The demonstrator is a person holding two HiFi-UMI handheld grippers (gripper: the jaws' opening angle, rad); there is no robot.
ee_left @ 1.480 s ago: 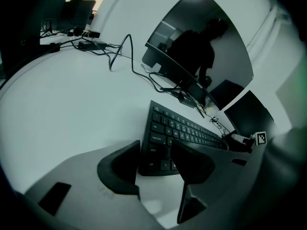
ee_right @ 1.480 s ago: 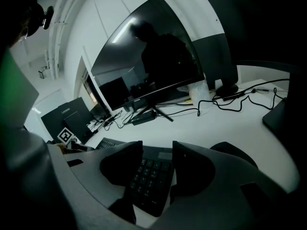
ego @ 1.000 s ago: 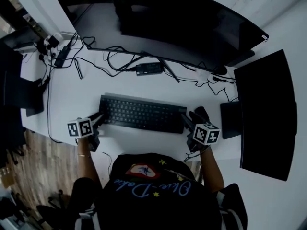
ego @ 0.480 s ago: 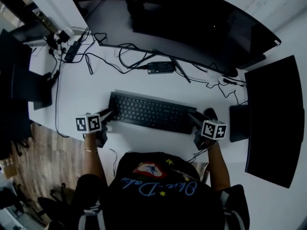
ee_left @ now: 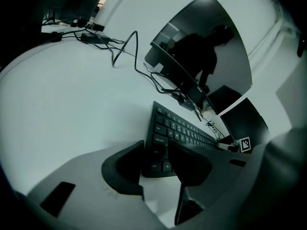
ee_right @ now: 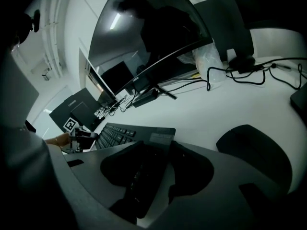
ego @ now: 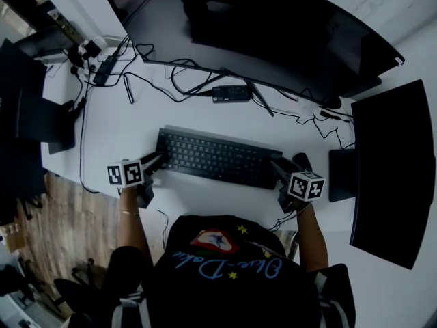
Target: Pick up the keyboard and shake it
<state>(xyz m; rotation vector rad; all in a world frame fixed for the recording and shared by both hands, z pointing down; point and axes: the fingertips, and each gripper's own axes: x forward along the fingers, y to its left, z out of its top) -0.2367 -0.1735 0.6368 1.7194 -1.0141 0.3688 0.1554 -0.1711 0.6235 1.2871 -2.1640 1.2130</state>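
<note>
A black keyboard (ego: 217,159) lies flat on the white desk (ego: 116,135), in front of the curved monitor. My left gripper (ego: 153,164) is at its left end, and in the left gripper view the gripper (ee_left: 156,153) is shut on that end of the keyboard (ee_left: 184,128), pads against both sides. My right gripper (ego: 278,170) is at the right end. In the right gripper view the keyboard's (ee_right: 125,132) corner runs between the jaws of that gripper (ee_right: 156,156), which are closing, with a sliver of desk still showing beside one pad.
A wide curved monitor (ego: 259,26) stands behind the keyboard, with cables and a power brick (ego: 230,93) under it. A second dark screen (ego: 389,162) stands at the right, and a black mouse (ee_right: 254,152) sits just right of the right gripper. A laptop (ego: 41,121) sits at the left desk edge.
The head view has shifted a little, so everything sits slightly further right in the picture. Both grippers stay at the keyboard's ends, and the keyboard still rests on the desk.
</note>
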